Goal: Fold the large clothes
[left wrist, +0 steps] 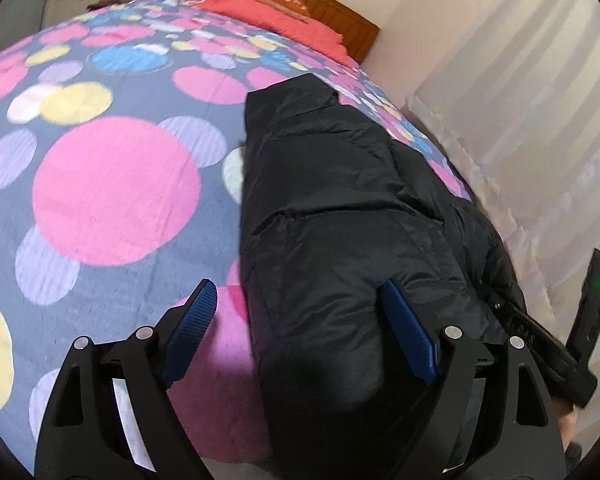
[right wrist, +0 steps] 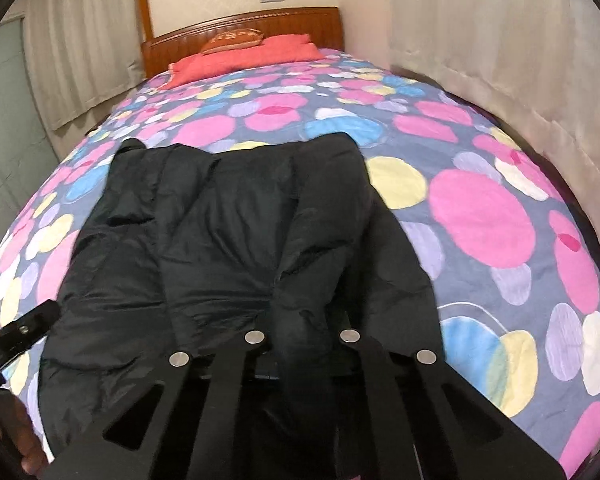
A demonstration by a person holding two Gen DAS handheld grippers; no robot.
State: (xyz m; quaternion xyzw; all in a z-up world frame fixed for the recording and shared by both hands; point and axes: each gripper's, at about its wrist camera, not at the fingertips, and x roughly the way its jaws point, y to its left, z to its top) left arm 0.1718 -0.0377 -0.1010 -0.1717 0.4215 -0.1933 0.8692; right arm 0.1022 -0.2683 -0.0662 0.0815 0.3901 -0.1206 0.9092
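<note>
A large black puffer jacket (left wrist: 340,208) lies flat on a bed with a dotted cover (left wrist: 112,184). In the left wrist view my left gripper (left wrist: 300,312) is open, its blue pads (left wrist: 192,320) wide apart just above the jacket's near left edge. In the right wrist view the jacket (right wrist: 220,232) fills the middle. My right gripper (right wrist: 302,344) is shut on a fold of the jacket's near hem, which bunches up between the black arms and hides the fingertips. The other gripper's body shows at the right edge of the left view (left wrist: 592,308) and at the left edge of the right view (right wrist: 16,336).
A red pillow (right wrist: 244,56) and a wooden headboard (right wrist: 240,24) are at the far end of the bed. Pale curtains (right wrist: 500,60) hang along the right side, close to the bed edge. The dotted cover (right wrist: 480,208) extends on both sides of the jacket.
</note>
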